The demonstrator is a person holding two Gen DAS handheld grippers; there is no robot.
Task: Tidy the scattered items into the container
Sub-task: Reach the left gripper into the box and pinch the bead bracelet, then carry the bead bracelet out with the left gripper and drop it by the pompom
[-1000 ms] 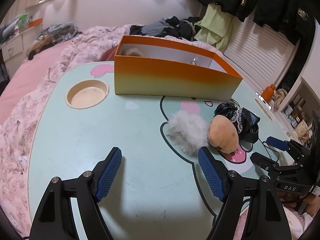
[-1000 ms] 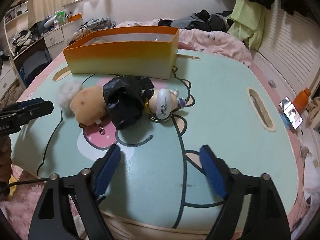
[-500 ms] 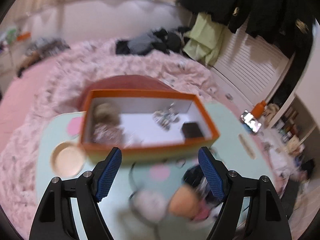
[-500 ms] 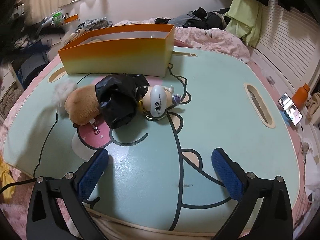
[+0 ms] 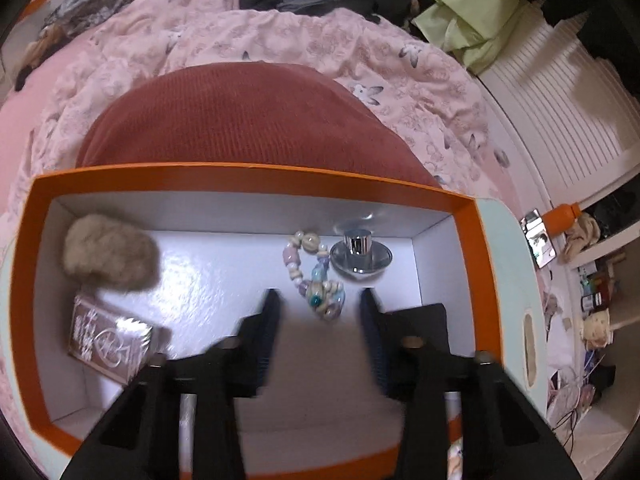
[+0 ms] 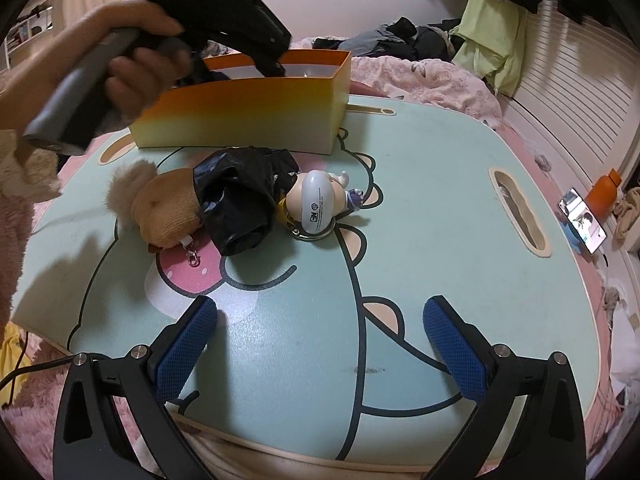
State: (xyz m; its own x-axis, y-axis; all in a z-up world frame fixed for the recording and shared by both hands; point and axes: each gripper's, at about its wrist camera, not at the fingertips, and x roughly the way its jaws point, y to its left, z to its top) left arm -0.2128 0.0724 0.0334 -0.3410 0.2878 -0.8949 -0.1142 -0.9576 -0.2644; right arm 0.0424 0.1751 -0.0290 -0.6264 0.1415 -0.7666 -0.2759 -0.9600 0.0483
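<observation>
The orange box [image 5: 256,172] lies right below my left gripper [image 5: 320,308]. Its jaws are closing, blurred, with a gap still between them and nothing gripped. On the box's white floor lie a beige pompom [image 5: 108,256], a foil packet [image 5: 108,344], a bead bracelet [image 5: 316,280] and a silver-capped bottle [image 5: 360,256]. The right wrist view shows a hand holding the left gripper [image 6: 276,68] over the box [image 6: 240,120]. In front of the box lie a brown plush [image 6: 168,212], a black bag [image 6: 240,196] and a white figure keychain [image 6: 316,204]. My right gripper [image 6: 320,340] is open over the table's near part.
A dark red cushion [image 5: 240,120] and pink bedding [image 5: 320,40] lie behind the box. The mint cartoon table [image 6: 440,200] has a handle slot [image 6: 520,208] at the right. A phone [image 6: 584,224] and an orange bottle [image 6: 604,192] sit beyond its right edge.
My left gripper swung from over the table to above the box and now looks down into it, its jaws narrower. The right gripper opened wider and stayed where it was.
</observation>
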